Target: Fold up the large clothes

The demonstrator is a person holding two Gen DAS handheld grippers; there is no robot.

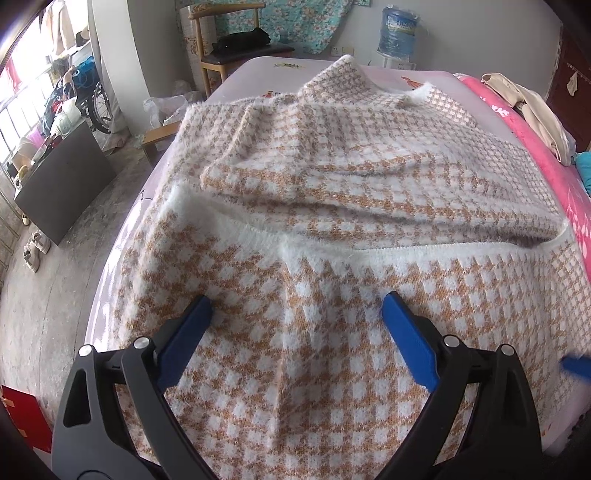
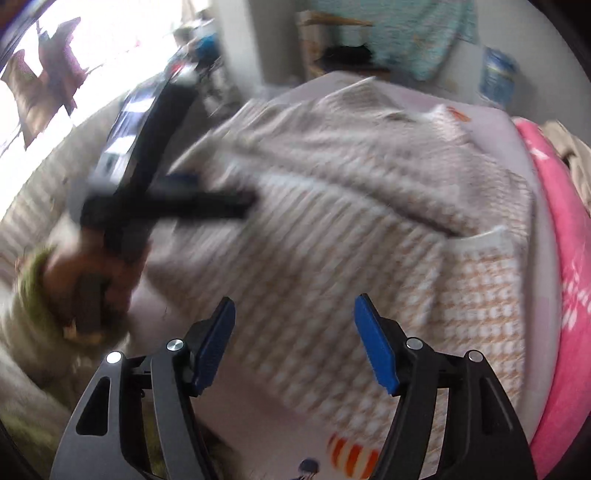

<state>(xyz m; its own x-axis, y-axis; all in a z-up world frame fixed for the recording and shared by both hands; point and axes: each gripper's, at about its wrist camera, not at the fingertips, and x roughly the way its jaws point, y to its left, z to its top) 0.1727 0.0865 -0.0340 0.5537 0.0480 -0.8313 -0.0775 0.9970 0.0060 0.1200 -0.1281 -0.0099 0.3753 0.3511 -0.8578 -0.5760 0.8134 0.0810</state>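
This is a lived-in home bedroom. A bed [image 1: 258, 70] with a lilac printed sheet fills the middle, a pink blanket [image 1: 546, 147] along its 3 o'clock edge. At 12 o'clock stand a wooden chair [image 1: 210, 55], a floral cloth [image 1: 295, 26] on the wall and a water jug [image 1: 399, 33]. At 9 o'clock are a wheelchair [image 1: 98, 103], a dark cabinet [image 1: 66, 184], shoes [image 1: 35, 247] on bare concrete and a bright window.

Bed [image 1: 258, 66] ahead of me, pale lilac sheet, pink blanket [image 1: 546, 147] along right edge. Bare grey concrete floor [image 1: 48, 295] to my left. Wooden chair [image 1: 221, 48] past bed's far end, floral cloth [image 1: 295, 22] on white wall. Water jug [image 1: 400, 33] far right. Bright window [image 1: 14, 74] left; dark cabinet [image 1: 62, 184], wheelchair [image 1: 98, 103] beneath.
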